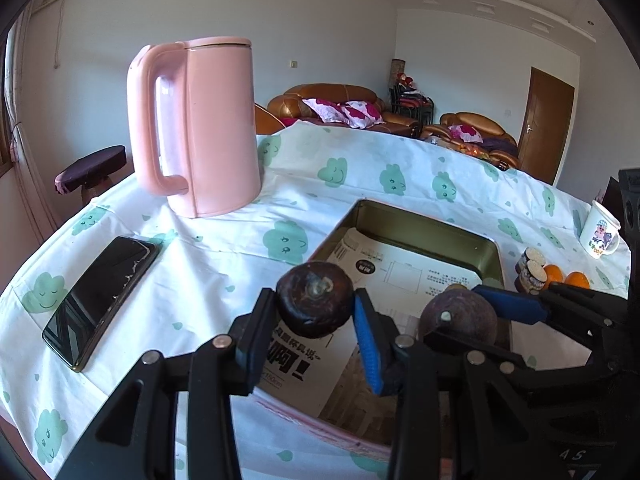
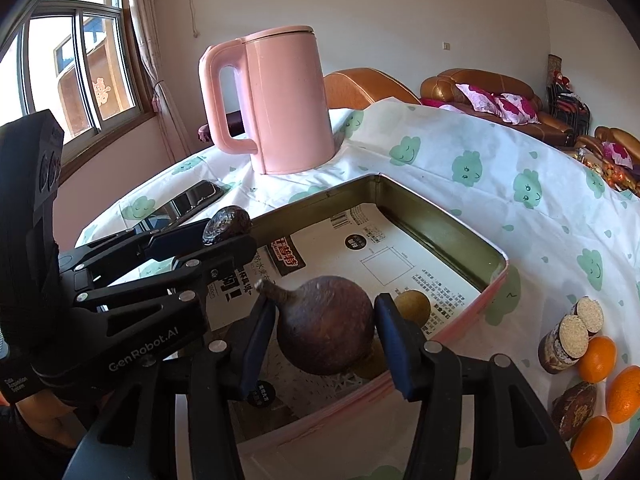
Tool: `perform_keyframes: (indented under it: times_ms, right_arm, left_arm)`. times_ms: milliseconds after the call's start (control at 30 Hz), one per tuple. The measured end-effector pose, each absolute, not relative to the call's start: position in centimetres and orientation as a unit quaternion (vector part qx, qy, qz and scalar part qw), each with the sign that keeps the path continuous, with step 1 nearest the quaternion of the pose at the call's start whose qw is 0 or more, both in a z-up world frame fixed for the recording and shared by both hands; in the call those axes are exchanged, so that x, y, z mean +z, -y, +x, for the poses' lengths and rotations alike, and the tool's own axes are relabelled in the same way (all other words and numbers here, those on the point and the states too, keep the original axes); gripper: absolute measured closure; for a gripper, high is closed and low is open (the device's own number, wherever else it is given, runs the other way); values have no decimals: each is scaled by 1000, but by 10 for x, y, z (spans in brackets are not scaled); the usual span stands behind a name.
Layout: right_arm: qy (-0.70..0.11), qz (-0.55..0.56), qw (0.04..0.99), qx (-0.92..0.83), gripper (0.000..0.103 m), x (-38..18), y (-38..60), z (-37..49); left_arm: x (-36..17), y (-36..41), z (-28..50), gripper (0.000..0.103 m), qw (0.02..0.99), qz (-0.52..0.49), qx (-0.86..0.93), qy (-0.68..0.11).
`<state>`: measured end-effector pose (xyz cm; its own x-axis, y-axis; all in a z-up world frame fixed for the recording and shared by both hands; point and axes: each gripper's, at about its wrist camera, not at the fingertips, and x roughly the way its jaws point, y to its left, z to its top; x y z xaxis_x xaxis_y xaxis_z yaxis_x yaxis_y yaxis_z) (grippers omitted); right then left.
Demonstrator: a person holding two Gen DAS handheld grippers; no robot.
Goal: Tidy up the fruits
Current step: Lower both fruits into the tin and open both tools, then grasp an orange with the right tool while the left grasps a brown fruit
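We hold dark fruit in each: left gripper (image 1: pixel 314 307), right gripper (image 2: pixel 325 330), jaws clamped, both above tin (image 2: pixel 440 216).

Bright daylight from the window (image 2: pixel 76 64) washes the table's cloth (image 1: pixel 224 236) and puts glare on the pink kettle (image 2: pixel 280 100). Fisheye distortion bends the table's edges, corners vignette black, and focus stays sharp.

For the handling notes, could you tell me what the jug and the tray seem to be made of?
The jug looks like matte pink plastic: even colour, soft sheen, moulded handle. The tray looks like thin metal, likely tin: dull gold inner walls with a bright rolled rim, pink outside. Printed paper lines its floor.
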<state>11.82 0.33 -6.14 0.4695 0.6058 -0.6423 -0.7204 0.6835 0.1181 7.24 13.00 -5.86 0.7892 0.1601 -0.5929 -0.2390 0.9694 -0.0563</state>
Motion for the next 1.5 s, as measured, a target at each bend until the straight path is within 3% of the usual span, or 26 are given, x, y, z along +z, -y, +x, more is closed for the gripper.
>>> perform_keyframes:
  times_ms: [33,67,133,167,467,667,900,1033,1167,1333,1500]
  right_arm:
    - [-333,-86,856,386,42,-60,-2,117]
    - [-327,-83,860,384,41,-58,1,116]
    - [-319,-66,863,387,34,-52,11,115]
    - [-315,-57,865,386,33,-48,16,114]
    - [-282,-63,920,265,32,-32,101,103]
    - [-317,-53,932,167,32,-46,169,121]
    - [-364,-42,915,172,33,-67,183,134]
    - [-381,-42,906,177,48,-76,183,140]
    - [-412,-51,891,184,49,-85,177,149]
    - [-422,-27,884,197,67,-88,184,153]
    - [-390,-5,905,171,68,-77,198,146]
  left_arm:
    - [-57,-130,70,53,944,-65,110,-305]
    - [-56,-132,69,35,942,-66,123,-304]
    - [-53,-135,64,12,944,-72,134,-294]
    - [-51,-134,62,8,946,-76,131,-288]
    - [-32,-81,63,4,959,-42,80,-268]
    - [-31,-29,78,4,961,-6,31,-275]
    - [-43,11,100,4,953,20,-1,-302]
    - [-50,20,108,4,949,24,0,-313]
    - [-52,24,113,4,947,22,-6,-319]
    - [-54,33,117,4,945,24,-21,-325]
    - [-55,43,120,5,945,27,-37,-325]
